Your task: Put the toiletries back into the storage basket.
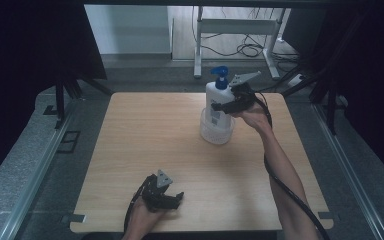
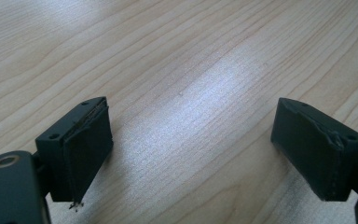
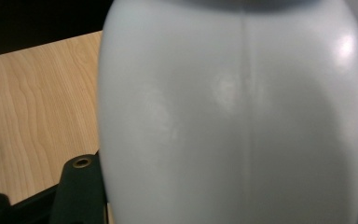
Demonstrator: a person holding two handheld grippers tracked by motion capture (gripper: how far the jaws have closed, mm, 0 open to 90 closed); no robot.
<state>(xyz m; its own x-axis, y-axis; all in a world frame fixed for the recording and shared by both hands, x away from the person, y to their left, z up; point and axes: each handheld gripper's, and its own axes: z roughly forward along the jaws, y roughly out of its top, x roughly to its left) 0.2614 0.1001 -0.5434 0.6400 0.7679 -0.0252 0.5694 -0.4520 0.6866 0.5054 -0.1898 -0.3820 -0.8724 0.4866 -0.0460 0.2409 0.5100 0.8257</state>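
One pump bottle (image 1: 215, 100) upright in cup (image 1: 216, 132).

Legible text: none | pump bottle (image 1: 216, 102), far-right area of the table (image 1: 145, 135): front label present, print too small to read | same bottle, right gripper view: plain white wall, no marking | table surface, left gripper view: bare wood grain, no signs
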